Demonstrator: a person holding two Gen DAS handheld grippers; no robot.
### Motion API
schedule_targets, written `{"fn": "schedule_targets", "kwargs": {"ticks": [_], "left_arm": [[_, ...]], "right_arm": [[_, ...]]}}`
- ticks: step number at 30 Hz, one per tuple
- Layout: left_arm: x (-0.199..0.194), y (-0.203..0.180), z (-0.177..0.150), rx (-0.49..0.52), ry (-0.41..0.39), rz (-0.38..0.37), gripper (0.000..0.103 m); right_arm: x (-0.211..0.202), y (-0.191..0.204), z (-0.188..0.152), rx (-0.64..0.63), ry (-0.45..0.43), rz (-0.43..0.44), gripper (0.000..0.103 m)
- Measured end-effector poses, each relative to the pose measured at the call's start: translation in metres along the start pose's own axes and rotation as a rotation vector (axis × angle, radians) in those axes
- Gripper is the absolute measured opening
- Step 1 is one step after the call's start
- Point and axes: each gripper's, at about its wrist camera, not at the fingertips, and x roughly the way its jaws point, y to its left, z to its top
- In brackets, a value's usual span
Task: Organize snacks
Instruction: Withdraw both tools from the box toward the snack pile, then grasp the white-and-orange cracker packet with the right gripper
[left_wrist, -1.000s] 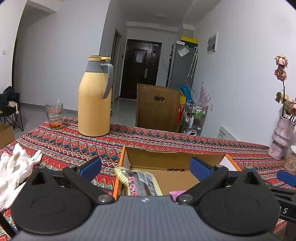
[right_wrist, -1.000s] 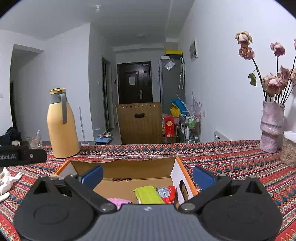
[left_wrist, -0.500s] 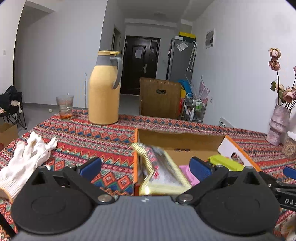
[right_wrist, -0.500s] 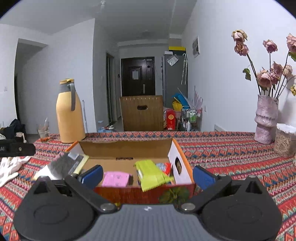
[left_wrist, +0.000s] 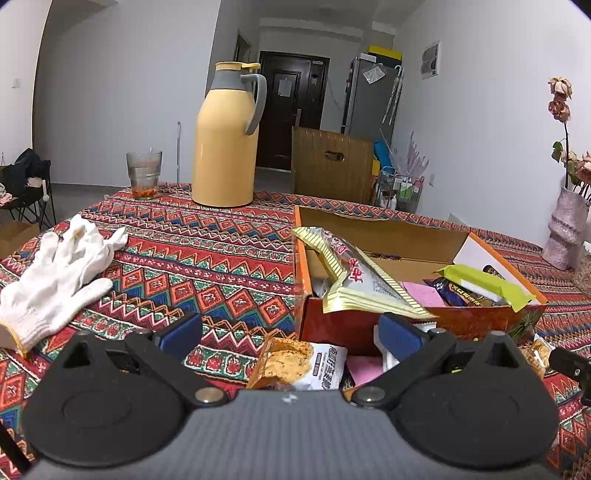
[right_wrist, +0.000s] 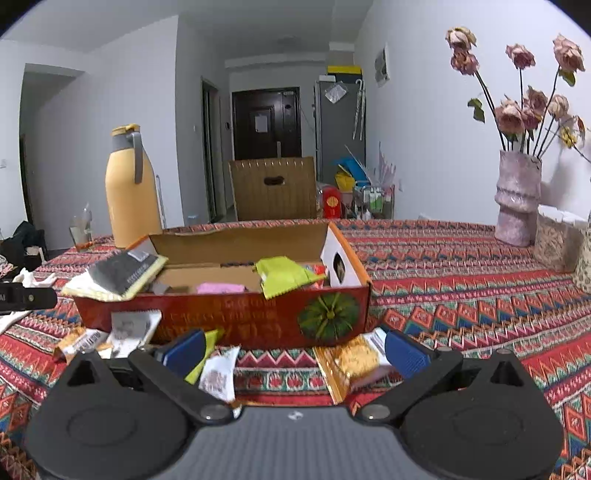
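An orange cardboard box (right_wrist: 258, 317) (left_wrist: 354, 325) on the patterned tablecloth holds several snack packs: a yellow-striped pack (left_wrist: 354, 280) leaning over its left rim, a pink pack (right_wrist: 221, 287) and a green pack (right_wrist: 282, 275). Loose packs lie in front of it: a biscuit pack (left_wrist: 299, 363), a pink one (left_wrist: 364, 369), a golden pack (right_wrist: 351, 360) and a small white pack (right_wrist: 218, 373). My left gripper (left_wrist: 291, 336) is open just above the biscuit pack. Over the loose packs in front of the box, my right gripper (right_wrist: 295, 349) is open as well.
A yellow thermos jug (left_wrist: 227, 136) and a glass (left_wrist: 144, 175) stand at the table's far side. White gloves (left_wrist: 59, 277) lie left of the box. A pink vase with dried roses (right_wrist: 517, 199) and a woven basket (right_wrist: 557, 240) stand at the right. A wooden chair (right_wrist: 273, 188) is behind the table.
Both grippers have pulled back and lowered from over the box to the table in front of it, so the box front and the loose packs now show. Both stay open.
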Motion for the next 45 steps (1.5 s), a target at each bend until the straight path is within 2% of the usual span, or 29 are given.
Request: {"fn": "schedule_targets", "kwargs": {"ticks": [13,19,30,36,38,39,43,45], "left_arm": [[0.010,0.003,-0.011,-0.006,0.004,-0.031,0.103],[0.012,0.002,-0.013,-0.001,0.012,-0.034,0.103],[0.013,0.004,-0.014,-0.013,0.022,-0.032,0.103],[0.014,0.004,-0.014,-0.013,0.029,-0.031,0.103],[0.015,0.004,-0.014,-0.015,0.033,-0.034,0.103],[0.015,0.004,-0.014,-0.015,0.036,-0.035,0.103],[0.017,0.005,-0.014,-0.018,0.043,-0.036,0.103],[0.017,0.006,-0.014,-0.021,0.046,-0.033,0.103]], "right_arm": [[-0.001,-0.010,-0.019,0.015,0.075,-0.025,0.103],[0.007,-0.023,-0.017,0.026,0.091,-0.089,0.103],[0.071,-0.042,0.003,-0.104,0.220,-0.151,0.103],[0.105,-0.042,0.002,-0.133,0.281,-0.126,0.102],[0.107,-0.044,0.001,-0.112,0.272,-0.103,0.102],[0.107,-0.045,0.001,-0.105,0.271,-0.096,0.100],[0.105,-0.051,-0.001,-0.074,0.261,-0.050,0.082],[0.104,-0.052,-0.001,-0.068,0.257,-0.037,0.080]]}}
